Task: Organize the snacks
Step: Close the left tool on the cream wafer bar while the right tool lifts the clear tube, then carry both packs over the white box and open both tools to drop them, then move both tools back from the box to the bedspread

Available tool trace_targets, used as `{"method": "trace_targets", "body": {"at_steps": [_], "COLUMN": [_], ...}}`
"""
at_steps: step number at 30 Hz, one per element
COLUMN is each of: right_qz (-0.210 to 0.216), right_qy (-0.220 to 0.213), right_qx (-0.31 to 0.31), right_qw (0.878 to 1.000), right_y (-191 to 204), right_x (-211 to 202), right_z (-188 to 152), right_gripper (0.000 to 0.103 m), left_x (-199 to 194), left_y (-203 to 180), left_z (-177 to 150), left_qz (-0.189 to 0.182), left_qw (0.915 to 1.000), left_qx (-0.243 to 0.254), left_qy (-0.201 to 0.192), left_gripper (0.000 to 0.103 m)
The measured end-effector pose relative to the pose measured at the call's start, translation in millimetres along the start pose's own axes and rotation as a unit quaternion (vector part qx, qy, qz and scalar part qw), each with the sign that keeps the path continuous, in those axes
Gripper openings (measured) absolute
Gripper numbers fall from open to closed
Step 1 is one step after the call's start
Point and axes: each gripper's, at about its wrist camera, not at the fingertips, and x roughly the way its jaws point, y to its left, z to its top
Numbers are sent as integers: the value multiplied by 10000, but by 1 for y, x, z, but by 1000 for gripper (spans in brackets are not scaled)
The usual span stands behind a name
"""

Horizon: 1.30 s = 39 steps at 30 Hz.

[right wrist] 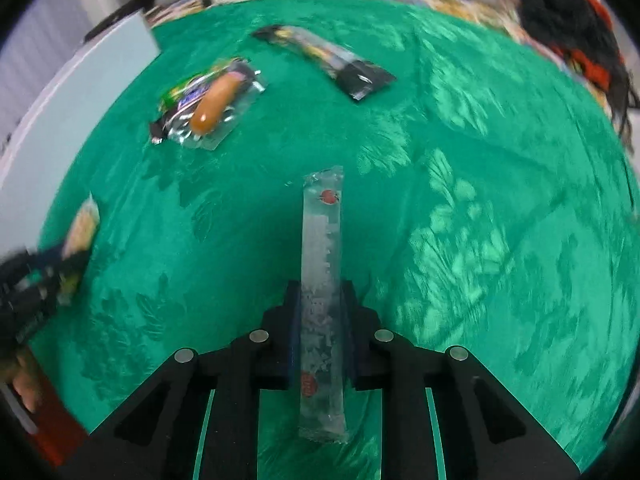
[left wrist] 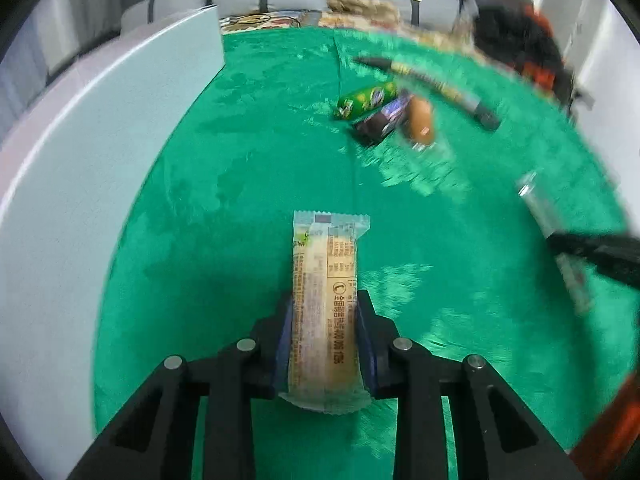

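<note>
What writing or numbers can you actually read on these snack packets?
"全国服务热线" plus blurred digits, seemingly "400 000 1035": beige wrapper.
Small print on the same wrapper: too small to read.
Green packet: logo blurred.
Dark bar: blurred.
Clear stick packet: red marks only, unreadable.

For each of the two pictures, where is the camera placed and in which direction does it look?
Left wrist: on the left gripper, looking steeply down at the green cloth; its fingers clamp a beige snack bar.
Right wrist: on the right gripper, also looking down; its fingers clamp a clear stick packet.
Shared: the cloth, the sausage pack, the long dark packet, and each other's gripper.
</note>
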Motion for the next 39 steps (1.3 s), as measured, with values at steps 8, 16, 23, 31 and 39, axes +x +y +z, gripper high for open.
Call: {"method": "trace_targets", "body": {"at_steps": [8, 16, 23, 31, 39], "right_qz": [1316, 2696, 2488, 727, -1191], "right_qy": [-622, -1097, -1272, -1461, -1407], "right_qx": [291, -491, -856, -1053, -239], "right_qw": [9889, 9555, 9563, 9810, 9826], "right_y": [52, 225, 320, 182, -24], "right_x": [-66, -117, -98, -35, -12], "right_z": [24, 98, 121, 40, -47], "right_gripper": [19, 19, 77, 76, 76], "left_x": [-99, -169, -158, -174, -156], "left_y": [52, 189, 268, 210, 55], "left_z": [6, 39, 19, -15, 8], "left_qz": [-888, 262, 2004, 1261, -195], "left_qw": [9881, 9783, 9549, 9611, 9795], "left_qx": [-991, -1600, -1920, -1877, -767], "left_qy": [-773, -1294, -1054, -1584, -1854], "left_gripper": [29, 29, 88, 88, 103]}}
